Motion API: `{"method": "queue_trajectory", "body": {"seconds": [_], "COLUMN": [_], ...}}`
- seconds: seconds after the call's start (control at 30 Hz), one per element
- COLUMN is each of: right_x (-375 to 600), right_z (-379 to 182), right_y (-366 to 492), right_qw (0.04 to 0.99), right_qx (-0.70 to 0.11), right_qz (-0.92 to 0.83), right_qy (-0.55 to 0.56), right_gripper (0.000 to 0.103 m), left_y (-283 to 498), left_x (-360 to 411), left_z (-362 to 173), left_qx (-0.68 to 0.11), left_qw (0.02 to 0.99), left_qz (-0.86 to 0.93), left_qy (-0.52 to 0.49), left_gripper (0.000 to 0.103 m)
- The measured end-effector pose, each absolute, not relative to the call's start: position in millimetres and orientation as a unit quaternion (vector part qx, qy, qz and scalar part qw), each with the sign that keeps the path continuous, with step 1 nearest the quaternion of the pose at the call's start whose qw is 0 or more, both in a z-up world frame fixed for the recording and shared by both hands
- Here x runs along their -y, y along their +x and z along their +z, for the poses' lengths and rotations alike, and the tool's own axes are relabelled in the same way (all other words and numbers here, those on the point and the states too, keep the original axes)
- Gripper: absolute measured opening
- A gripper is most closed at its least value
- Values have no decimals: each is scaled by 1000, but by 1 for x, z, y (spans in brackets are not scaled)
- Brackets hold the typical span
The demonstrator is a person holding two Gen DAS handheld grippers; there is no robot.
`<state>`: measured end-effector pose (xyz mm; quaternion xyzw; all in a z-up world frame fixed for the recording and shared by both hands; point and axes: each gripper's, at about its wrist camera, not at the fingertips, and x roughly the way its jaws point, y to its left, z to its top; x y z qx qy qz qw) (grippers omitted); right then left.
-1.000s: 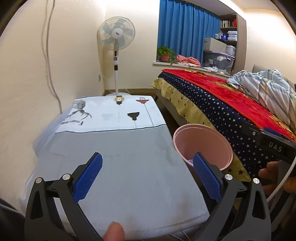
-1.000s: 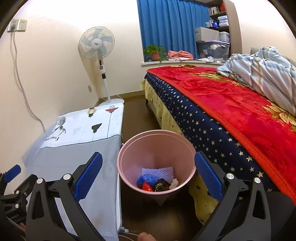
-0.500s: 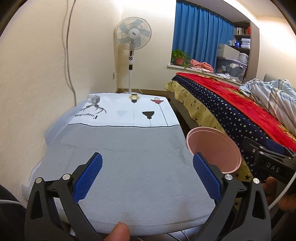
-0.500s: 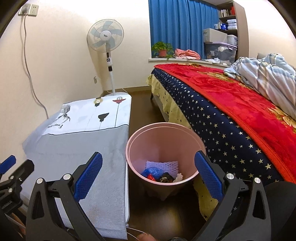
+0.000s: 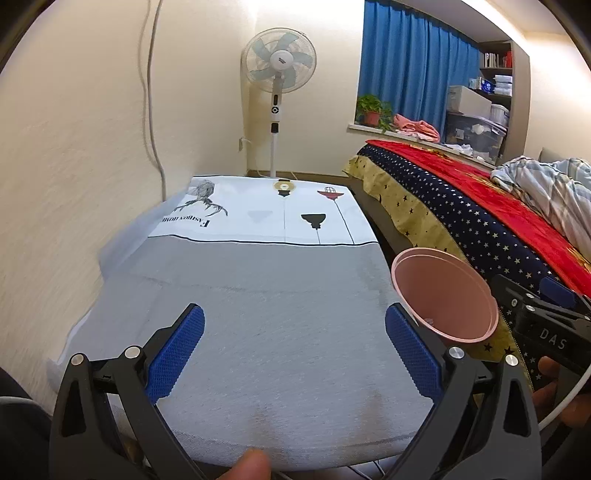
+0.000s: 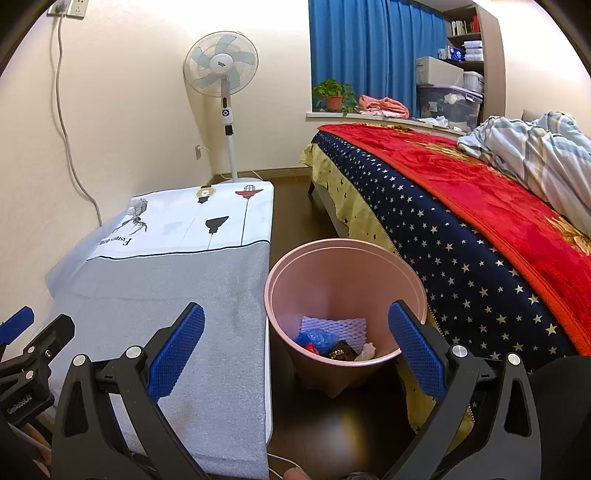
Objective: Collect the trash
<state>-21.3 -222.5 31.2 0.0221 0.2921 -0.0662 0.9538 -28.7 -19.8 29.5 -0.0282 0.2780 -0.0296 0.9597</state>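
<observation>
Trash (image 6: 334, 339) lies at the bottom of the pink bin (image 6: 345, 258): a white foam net, a blue bag, something red, a dark wrapper and a white scrap. The bin stands on the dark floor (image 6: 291, 192), just beside the right edge of the tabletop (image 6: 166, 291) and close to the bed (image 6: 461, 236)

From the left: a cable (image 6: 70, 140) runs down the cream wall from a socket (image 6: 75, 5) near the top. The tabletop sits against that wall under a cloth, grey on the near part and white with black prints on the far part. Beyond its far edge a fan (image 6: 221, 64) stands in the corner. Right of it hang blue curtains (image 6: 373, 48) over a sill with a plant (image 6: 332, 92) and pink clothes (image 6: 384, 105). The bed carries a star-patterned navy cover, a red blanket (image 6: 480, 192) and a striped quilt (image 6: 535, 147)

The left gripper (image 5: 294, 345) hovers over the near edge of the tabletop, jaws spread wide and holding nothing; the bin (image 5: 443, 295) shows at its right. The right gripper (image 6: 296, 345) is likewise released and bare, its left finger (image 6: 177, 347) over the tabletop's right edge and its right finger across the bin's rim
</observation>
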Motion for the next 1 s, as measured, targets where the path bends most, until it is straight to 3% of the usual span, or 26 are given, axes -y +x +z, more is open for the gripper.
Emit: {"method": "queue_trajectory", "body": {"seconds": [1.0], "right_x": [214], "right_z": [29], "right_y": [-21], "right_qw": [954], "right_qx": [-294], "right_qz": [-62], "right_qy": [9], "right_gripper": [98], "left_y": [-30], "left_x": [21], "left_z": [27], "left_qx": [-275], "left_qw": [961], "left_qz": [-24], "left_qy": [-28], "left_gripper": [95]}}
